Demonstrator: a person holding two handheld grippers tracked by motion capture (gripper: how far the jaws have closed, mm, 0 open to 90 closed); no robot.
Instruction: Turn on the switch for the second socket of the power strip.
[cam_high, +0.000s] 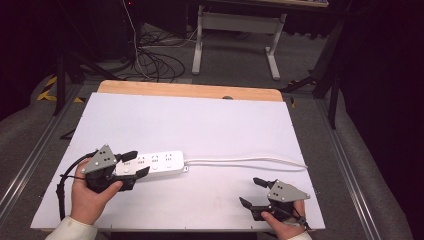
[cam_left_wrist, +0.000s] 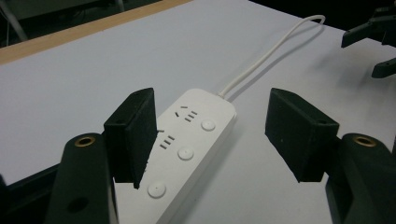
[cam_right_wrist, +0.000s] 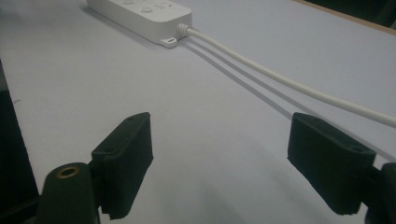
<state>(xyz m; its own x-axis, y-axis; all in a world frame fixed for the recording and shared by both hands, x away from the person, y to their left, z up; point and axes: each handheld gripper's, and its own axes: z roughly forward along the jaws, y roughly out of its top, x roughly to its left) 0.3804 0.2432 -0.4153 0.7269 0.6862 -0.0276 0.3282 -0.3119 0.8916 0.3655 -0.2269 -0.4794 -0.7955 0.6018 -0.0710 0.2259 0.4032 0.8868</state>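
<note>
Bright overhead light on the white table (cam_high: 215, 120), dark surroundings; soft shadows, slightly grainy close views.

High view looks down over the table (cam_high: 200, 120); both gripper views sit low, sharing the power strip (cam_left_wrist: 187, 144).

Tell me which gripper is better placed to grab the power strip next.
Left. The left gripper is open with its fingers straddling the power strip. The right gripper is open over bare table, well away from it.
</note>
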